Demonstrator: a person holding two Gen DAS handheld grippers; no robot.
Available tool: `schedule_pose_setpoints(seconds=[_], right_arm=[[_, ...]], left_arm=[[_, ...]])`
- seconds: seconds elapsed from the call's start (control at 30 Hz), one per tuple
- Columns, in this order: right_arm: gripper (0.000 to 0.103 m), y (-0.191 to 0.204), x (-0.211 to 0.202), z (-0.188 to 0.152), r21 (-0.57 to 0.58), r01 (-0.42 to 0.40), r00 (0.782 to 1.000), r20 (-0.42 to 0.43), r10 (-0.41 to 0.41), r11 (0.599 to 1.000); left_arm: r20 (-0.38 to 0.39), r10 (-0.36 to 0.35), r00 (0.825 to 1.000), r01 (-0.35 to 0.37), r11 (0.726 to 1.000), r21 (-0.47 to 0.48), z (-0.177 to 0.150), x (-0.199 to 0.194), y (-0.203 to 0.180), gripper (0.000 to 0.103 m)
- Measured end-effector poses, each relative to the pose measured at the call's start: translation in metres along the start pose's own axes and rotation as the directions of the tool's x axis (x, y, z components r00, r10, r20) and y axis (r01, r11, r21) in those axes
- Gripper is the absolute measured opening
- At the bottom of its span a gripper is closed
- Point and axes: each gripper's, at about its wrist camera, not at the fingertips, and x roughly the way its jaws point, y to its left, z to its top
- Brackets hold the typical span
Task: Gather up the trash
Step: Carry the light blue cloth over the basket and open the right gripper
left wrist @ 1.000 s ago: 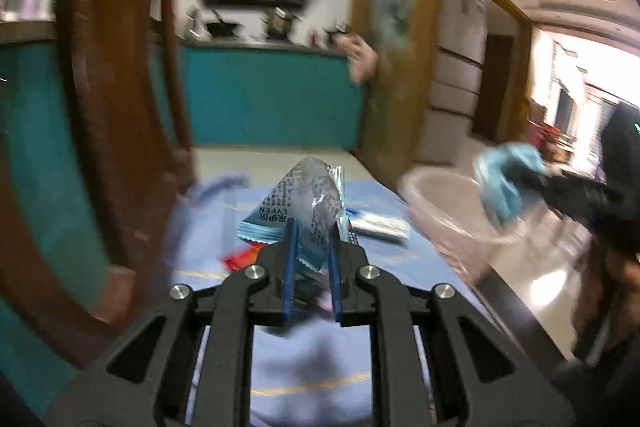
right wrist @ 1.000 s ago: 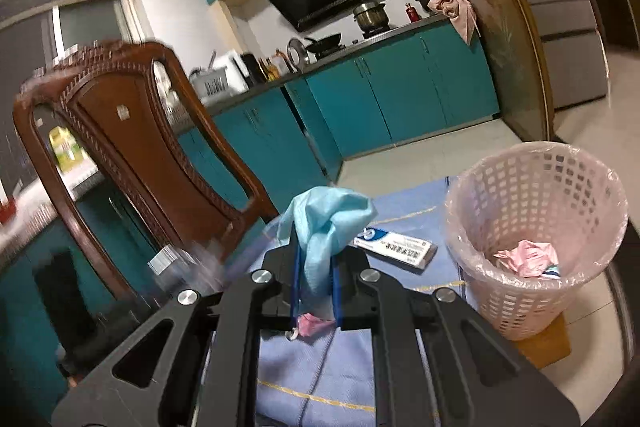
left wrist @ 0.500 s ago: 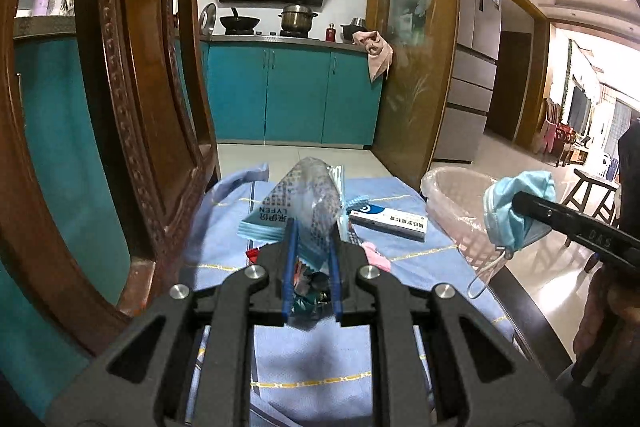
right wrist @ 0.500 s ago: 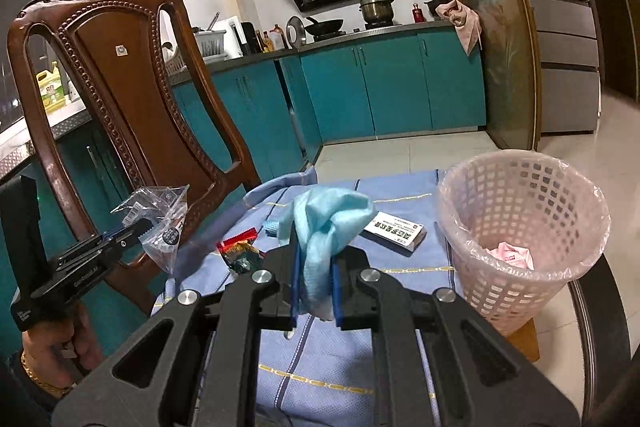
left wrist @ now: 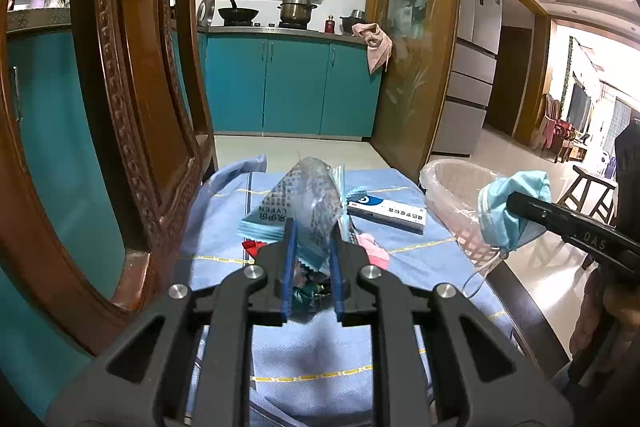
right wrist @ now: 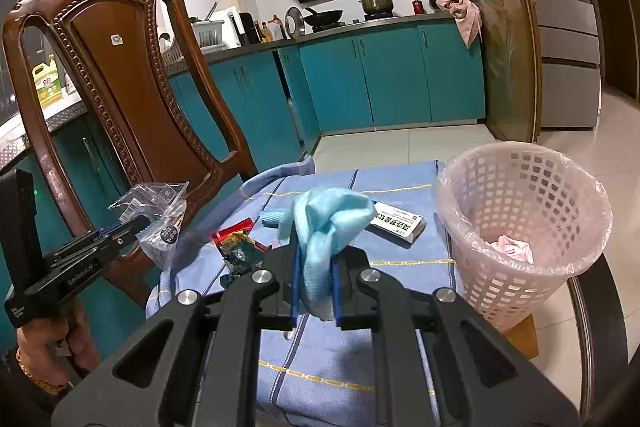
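Note:
My left gripper (left wrist: 313, 227) is shut on a clear printed plastic wrapper (left wrist: 310, 199), held above the blue cloth; the same wrapper (right wrist: 158, 215) hangs at the left in the right wrist view. My right gripper (right wrist: 315, 231) is shut on a crumpled blue face mask (right wrist: 328, 219), which also shows at the right in the left wrist view as the mask (left wrist: 504, 207), close to the basket's near side. A pink mesh waste basket (right wrist: 532, 227) lined with a bag stands at the right of the table, with pink paper (right wrist: 514, 247) inside.
On the blue tablecloth (right wrist: 384, 359) lie a white and blue box (right wrist: 396, 223), red and dark green candy wrappers (right wrist: 236, 247) and a pink scrap (left wrist: 374, 251). A carved wooden chair (right wrist: 116, 75) stands at the left. Teal kitchen cabinets (right wrist: 392, 83) are behind.
The left wrist view has swung and steadied, so the chair and kitchen look sharp. My right gripper with the mask has come slightly lower and nearer the basket. Both grips are unchanged.

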Motion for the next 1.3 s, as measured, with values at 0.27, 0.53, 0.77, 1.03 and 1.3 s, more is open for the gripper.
schedule_pose_setpoints(seconds=[0.27, 0.53, 0.77, 1.03, 1.3], right_arm=[[0.013, 0.001, 0.002, 0.001, -0.005, 0.000, 1.000, -0.002, 0.000, 1.000], [0.013, -0.002, 0.003, 0.000, -0.003, 0.004, 1.000, -0.002, -0.004, 1.000], [0.013, -0.001, 0.004, 0.000, -0.008, 0.008, 1.000, -0.002, -0.008, 1.000], [0.013, -0.041, -0.014, 0.029, 0.008, 0.180, 0.971, 0.159, -0.179, 0.984], [0.013, -0.148, 0.020, 0.058, 0.146, 0.385, 0.890, 0.202, -0.408, 0.911]], left_arm=[[-0.001, 0.001, 1.000, -0.001, 1.000, 0.002, -0.001, 0.000, -0.001, 0.017], [-0.003, 0.003, 1.000, -0.003, 1.000, 0.005, -0.002, 0.000, -0.002, 0.017], [-0.004, 0.005, 1.000, -0.005, 1.000, 0.003, -0.003, 0.000, -0.003, 0.017], [0.014, 0.028, 1.000, -0.027, 0.999, -0.031, -0.002, -0.005, 0.003, 0.017], [0.024, 0.039, 0.999, -0.038, 0.998, -0.047, -0.004, -0.005, 0.005, 0.017]])
